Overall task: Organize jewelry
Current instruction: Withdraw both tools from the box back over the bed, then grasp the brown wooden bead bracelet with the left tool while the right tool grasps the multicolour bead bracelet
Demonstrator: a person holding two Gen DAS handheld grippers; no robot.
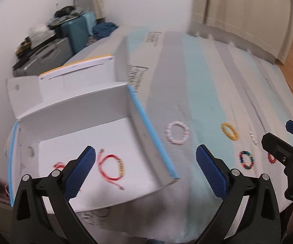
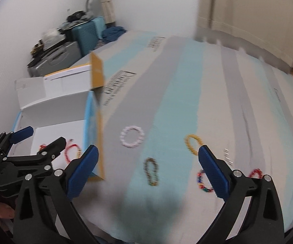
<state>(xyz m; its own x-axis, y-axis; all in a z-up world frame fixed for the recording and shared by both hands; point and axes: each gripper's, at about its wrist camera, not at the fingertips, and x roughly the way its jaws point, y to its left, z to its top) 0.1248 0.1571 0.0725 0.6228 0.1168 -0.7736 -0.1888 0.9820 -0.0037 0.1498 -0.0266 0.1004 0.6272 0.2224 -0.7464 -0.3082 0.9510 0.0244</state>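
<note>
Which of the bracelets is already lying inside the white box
The red cord bracelet with the gold beads. It lies on the floor of the white box; the pink, yellow and multicoloured ones lie out on the bedspread.

Two red cord bracelets (image 1: pixel 111 167) counted in white box (image 1: pixel 81 103); six beaded bracelets (image 2: pixel 131 136) on bed (image 2: pixel 248 105); two boxes.

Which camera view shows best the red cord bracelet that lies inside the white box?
The left wrist view: the red cord bracelet lies whole on the floor of the white box, with its gold beads visible. In the right wrist view only part of it shows, behind the left gripper.
</note>
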